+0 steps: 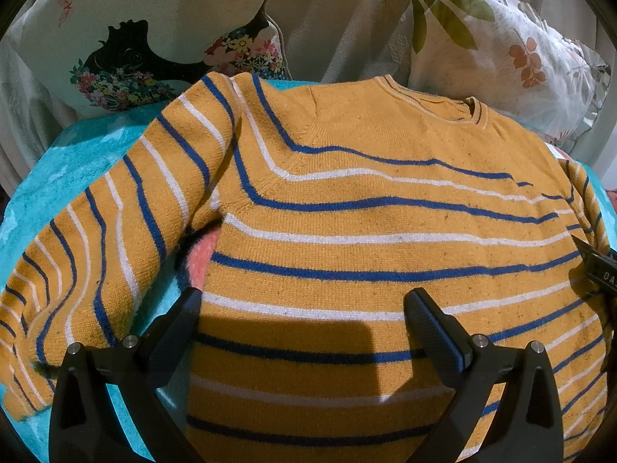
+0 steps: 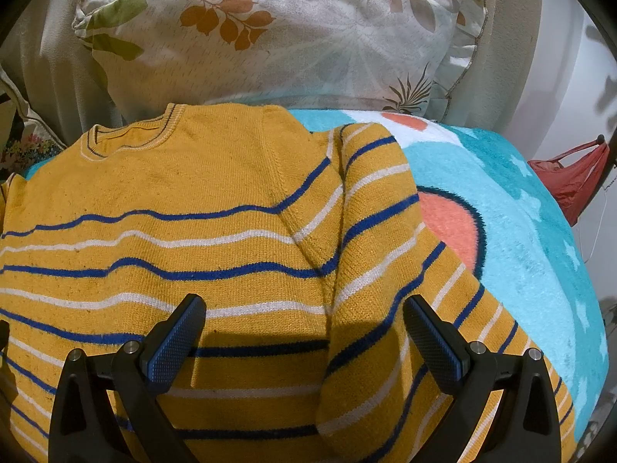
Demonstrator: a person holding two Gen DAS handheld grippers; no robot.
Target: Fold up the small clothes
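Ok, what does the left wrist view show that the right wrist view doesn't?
Left wrist only: the sweater's left sleeve spread on the blanket, and a pillow with a black silhouette and flowers.

Right wrist only: the right sleeve lying alongside the body, and a red bag hanging at the far right.

Both: the yellow striped sweater, the turquoise blanket, the leaf-print pillow, and each view's own open gripper.

sweater [image 1: 347, 231]: mustard yellow, blue and white stripes
blanket [image 2: 520, 231]: turquoise, white and coral patches, black outline
leaf pillow [image 2: 270, 38]: white, orange and green leaves
floral pillow [image 1: 115, 58]: cream, black silhouette, multicoloured flowers
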